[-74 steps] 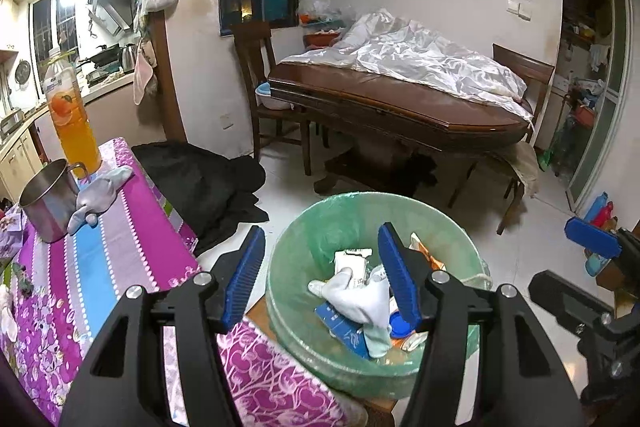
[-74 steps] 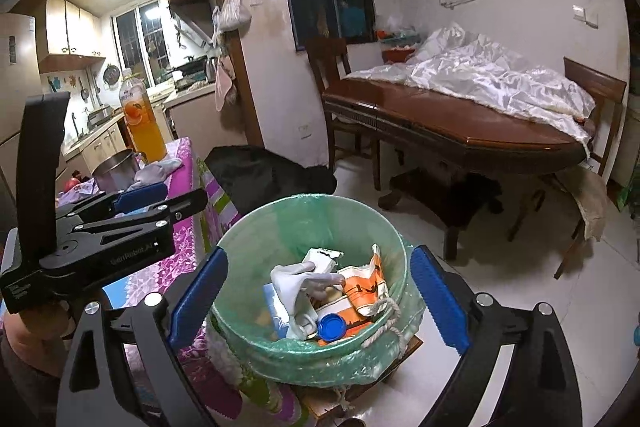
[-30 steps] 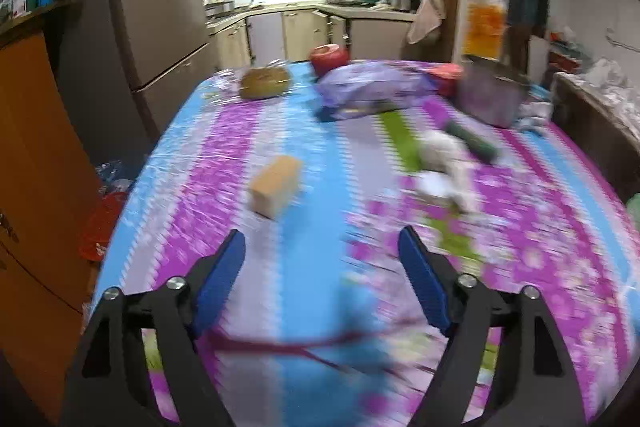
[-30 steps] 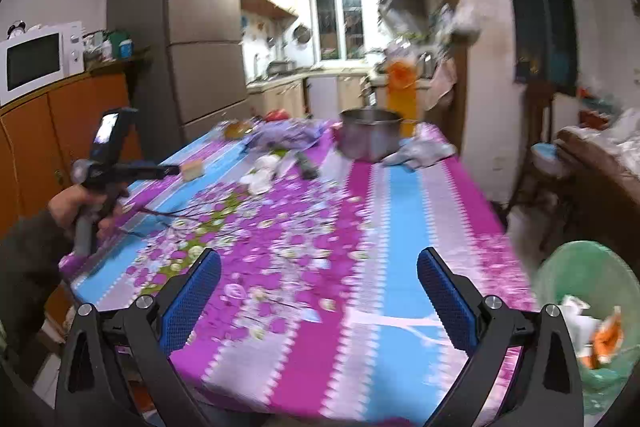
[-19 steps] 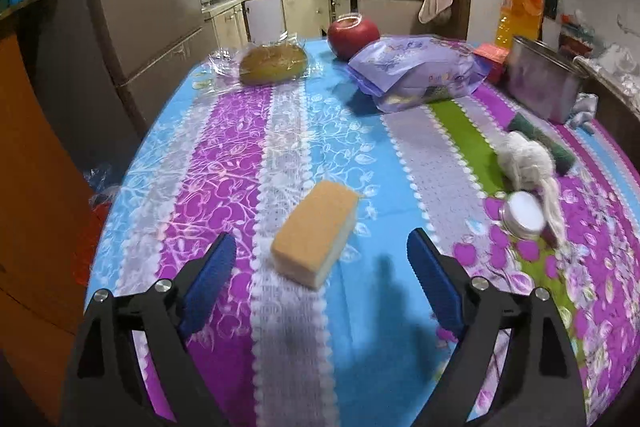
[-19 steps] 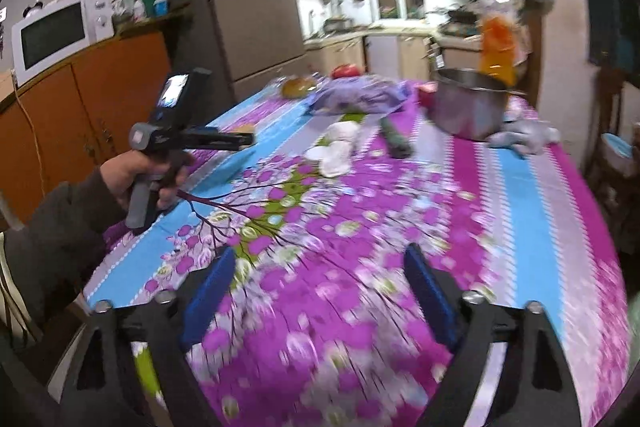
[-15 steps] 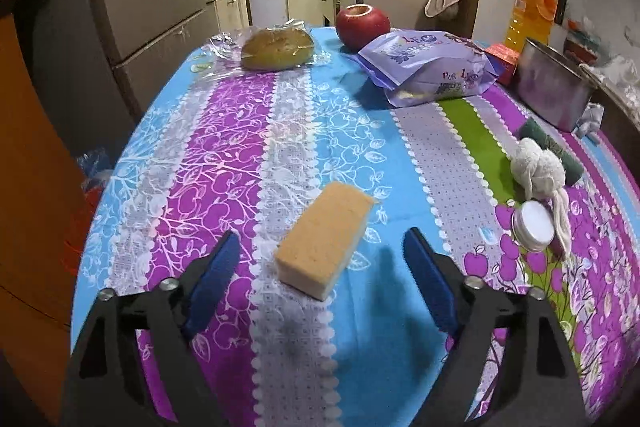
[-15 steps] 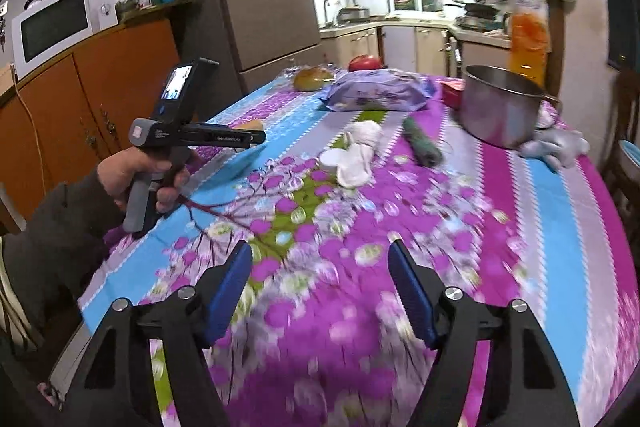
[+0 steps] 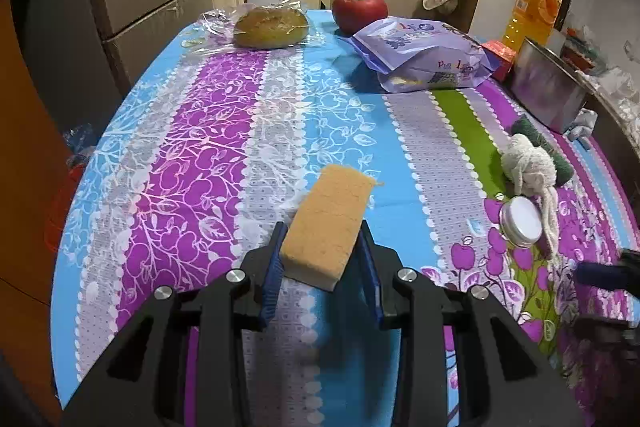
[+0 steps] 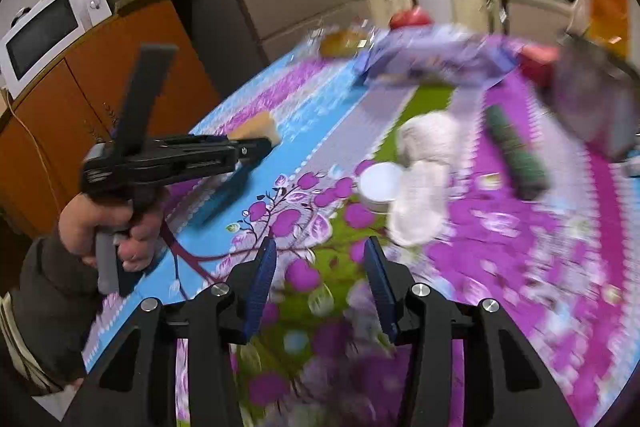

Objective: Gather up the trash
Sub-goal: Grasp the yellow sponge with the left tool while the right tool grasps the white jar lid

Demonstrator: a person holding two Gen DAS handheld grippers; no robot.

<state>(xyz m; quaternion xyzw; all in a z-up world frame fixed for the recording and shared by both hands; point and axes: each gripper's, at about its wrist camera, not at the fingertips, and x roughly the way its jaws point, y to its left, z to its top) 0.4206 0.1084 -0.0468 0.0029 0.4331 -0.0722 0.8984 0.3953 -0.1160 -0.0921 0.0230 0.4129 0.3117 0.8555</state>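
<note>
**Sponge pinched in the left gripper over the flowered cloth**

In the left wrist view, at lower centre, the left gripper (image 9: pixel 320 267) had its blue ribbed pads pressed against both long sides of a tan, porous rectangular sponge (image 9: pixel 330 223) with a paler underlayer; whether it rested on the glossy striped purple-and-blue plastic tablecloth (image 9: pixel 208 131) or hung just above it could not be told. At upper centre lay a round brown bun in crinkled clear wrap (image 9: pixel 270 25), then a shiny red apple-shaped jar (image 9: pixel 360 9) and a soft lilac plastic bag (image 9: pixel 428 57). Toward the right sat a knotted ball of white string (image 9: pixel 526 165), touching a dark green roll (image 9: pixel 544 147), with a small round silver-lidded tin (image 9: pixel 520 221) just beside it, and a steel pot (image 9: pixel 548 91) at the far right.

The right wrist view was blurred; the right gripper (image 10: pixel 318 279) stood partly open with nothing between its pads, hovering above the cloth, the tin and string ahead of it.
</note>
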